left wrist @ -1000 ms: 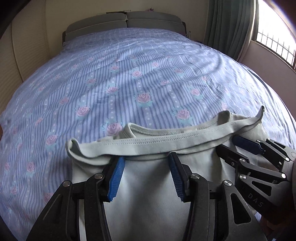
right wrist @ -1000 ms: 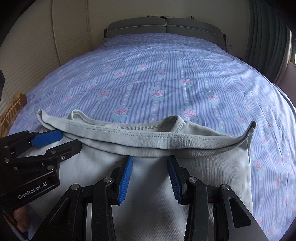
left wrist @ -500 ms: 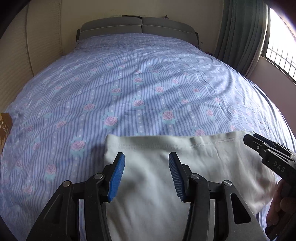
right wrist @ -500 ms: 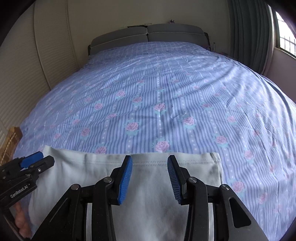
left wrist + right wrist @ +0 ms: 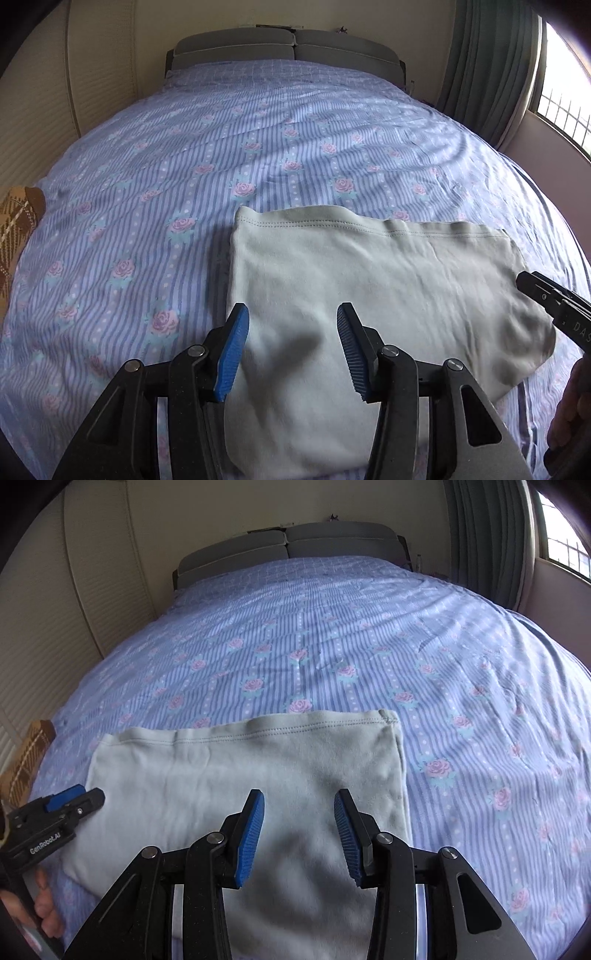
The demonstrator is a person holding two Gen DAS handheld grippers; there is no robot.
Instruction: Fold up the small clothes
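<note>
A pale grey-green garment [image 5: 369, 295] lies folded flat on the bed, its stitched hem along the far edge; it also shows in the right wrist view [image 5: 240, 775]. My left gripper [image 5: 291, 317] is open and empty, held above the garment's near left part. My right gripper [image 5: 299, 805] is open and empty above its near right part. The right gripper's tip shows at the right edge of the left wrist view [image 5: 546, 295]. The left gripper shows at the left of the right wrist view [image 5: 66, 805].
The bed [image 5: 295, 129] has a blue striped cover with pink roses and a grey headboard [image 5: 288, 44]. A brown plaid item [image 5: 18, 221] lies at the bed's left edge. Curtains and a window [image 5: 565, 92] are on the right.
The garment's collar edge was folded over and laid down. Both grippers let go and have pulled back and up; more of the folded garment shows now.
</note>
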